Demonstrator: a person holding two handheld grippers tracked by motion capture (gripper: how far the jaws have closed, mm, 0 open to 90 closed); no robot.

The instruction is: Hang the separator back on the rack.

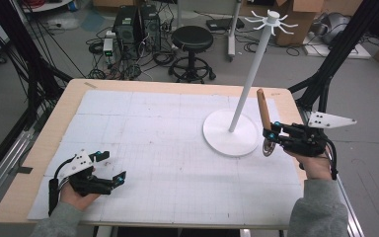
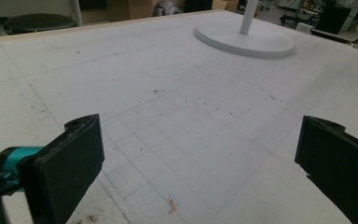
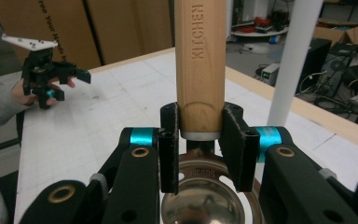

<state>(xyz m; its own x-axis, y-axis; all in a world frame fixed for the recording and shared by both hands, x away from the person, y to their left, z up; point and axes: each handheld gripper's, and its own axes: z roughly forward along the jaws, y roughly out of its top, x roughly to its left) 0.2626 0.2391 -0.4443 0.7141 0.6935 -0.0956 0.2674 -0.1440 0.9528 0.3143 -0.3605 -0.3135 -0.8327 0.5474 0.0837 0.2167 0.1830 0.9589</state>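
Near the desk's [image 1: 39, 163] front-left corner the left gripper [image 1: 109, 170] rests wide open and empty, while toward the right edge the right gripper [image 1: 268, 133] clamps an upright wooden-handled utensil [image 1: 263, 107], seemingly not yet hung on the hook stand [image 1: 231, 132] beyond.

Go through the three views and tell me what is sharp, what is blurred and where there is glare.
High view: even light, sharp, soft shadow beside the stand's base. Left gripper view: mat sharp, the near jaws of the left gripper slightly soft. Right gripper view: wooden handle crisp with readable lettering, metal bowl shows glare, background room soft.
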